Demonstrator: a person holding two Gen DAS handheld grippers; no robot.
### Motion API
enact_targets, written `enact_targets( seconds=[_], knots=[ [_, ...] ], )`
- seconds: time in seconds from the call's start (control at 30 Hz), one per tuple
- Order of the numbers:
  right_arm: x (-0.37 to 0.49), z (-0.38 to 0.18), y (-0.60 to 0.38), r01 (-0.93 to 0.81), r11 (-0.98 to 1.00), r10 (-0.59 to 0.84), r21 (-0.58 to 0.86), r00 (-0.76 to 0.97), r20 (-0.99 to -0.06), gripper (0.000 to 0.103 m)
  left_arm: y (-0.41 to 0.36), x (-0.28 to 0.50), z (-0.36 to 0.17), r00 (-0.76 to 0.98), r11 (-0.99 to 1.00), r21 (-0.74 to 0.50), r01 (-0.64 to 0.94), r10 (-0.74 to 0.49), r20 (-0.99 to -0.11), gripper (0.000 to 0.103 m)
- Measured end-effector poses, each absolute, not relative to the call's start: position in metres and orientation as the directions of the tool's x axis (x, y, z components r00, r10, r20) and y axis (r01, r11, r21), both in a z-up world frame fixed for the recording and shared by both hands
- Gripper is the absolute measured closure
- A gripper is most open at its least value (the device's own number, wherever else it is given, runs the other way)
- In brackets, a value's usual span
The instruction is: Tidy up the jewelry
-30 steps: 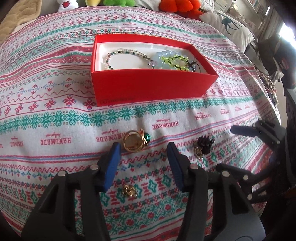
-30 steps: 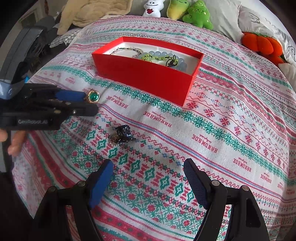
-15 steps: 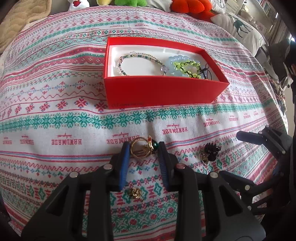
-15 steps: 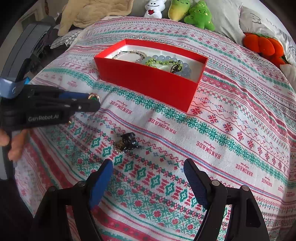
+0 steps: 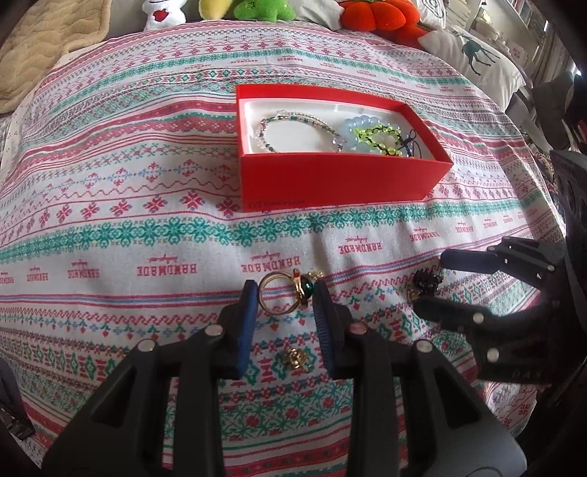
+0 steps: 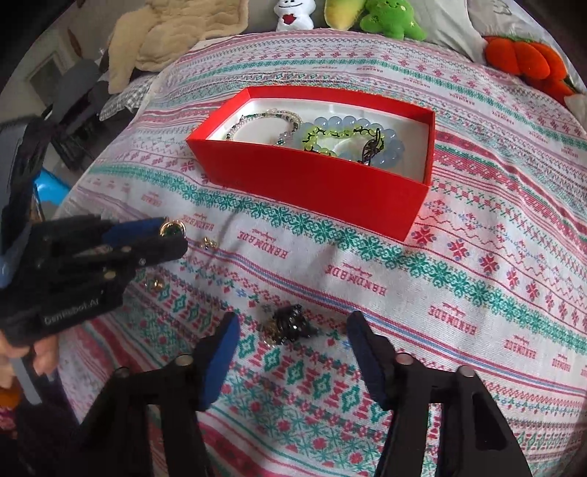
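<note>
A red box (image 5: pixel 341 183) holds a thin beaded bracelet (image 5: pixel 293 126), a pale blue bead bracelet (image 5: pixel 354 128) and a lime bead bracelet (image 5: pixel 381 137); the box also shows in the right wrist view (image 6: pixel 312 179). My left gripper (image 5: pixel 284 297) is shut on a gold ring with a green stone (image 5: pixel 290 291), lifted off the cloth; the ring shows in the right wrist view (image 6: pixel 171 228). My right gripper (image 6: pixel 291 334) is open around a black jewelled piece (image 6: pixel 290 323) lying on the cloth, also in the left wrist view (image 5: pixel 425 284).
A small gold piece (image 5: pixel 295 357) lies on the patterned cloth under my left gripper. Another small gold piece (image 6: pixel 210 242) lies near the ring. Plush toys (image 6: pixel 389 18) and pillows line the far edge. A beige blanket (image 5: pixel 40 47) lies far left.
My left gripper closed on the gold ring and lifted it. My right gripper moved forward so its open fingers flank the black piece.
</note>
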State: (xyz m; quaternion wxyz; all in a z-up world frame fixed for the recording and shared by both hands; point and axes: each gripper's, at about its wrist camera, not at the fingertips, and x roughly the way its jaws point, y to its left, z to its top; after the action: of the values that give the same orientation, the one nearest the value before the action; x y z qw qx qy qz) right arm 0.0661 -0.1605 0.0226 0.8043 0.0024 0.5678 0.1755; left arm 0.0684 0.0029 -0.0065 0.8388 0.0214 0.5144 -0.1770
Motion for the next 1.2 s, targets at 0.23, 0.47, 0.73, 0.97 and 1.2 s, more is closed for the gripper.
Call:
enact_targets(
  seconds=[0.23,0.47,0.73,0.97,1.2],
  knots=[
    [0.076,0.018,-0.149,-0.272,0.937,0.294,0.221,0.271,-0.916,0.072,0.012,0.067,-0.007,0.410,0.942,-0.152,0.300,-0.271,-0.871,0.071],
    [0.082,0.014,-0.140,-0.261,0.942,0.280,0.212,0.259,-0.924,0.089,0.017,0.065,-0.007,0.412,0.944,-0.152,0.293,-0.268,-0.871,0.071],
    [0.087,0.024,-0.133,-0.261,0.943,0.278,0.205,0.283,-0.918,0.090,0.018,0.063,-0.002,0.421,0.945,-0.151,0.290,-0.268,-0.867,0.071],
    [0.082,0.032,-0.144,-0.257,0.943,0.285,0.212,0.294,-0.912,0.090,0.015,0.063,0.006,0.431,0.942,-0.146,0.301,-0.271,-0.861,0.071],
    [0.079,0.048,-0.154,-0.240,0.945,0.295,0.223,0.326,-0.898,0.090,0.008,0.069,0.019,0.449,0.938,-0.155,0.309,-0.288,-0.846,0.071]
  ],
)
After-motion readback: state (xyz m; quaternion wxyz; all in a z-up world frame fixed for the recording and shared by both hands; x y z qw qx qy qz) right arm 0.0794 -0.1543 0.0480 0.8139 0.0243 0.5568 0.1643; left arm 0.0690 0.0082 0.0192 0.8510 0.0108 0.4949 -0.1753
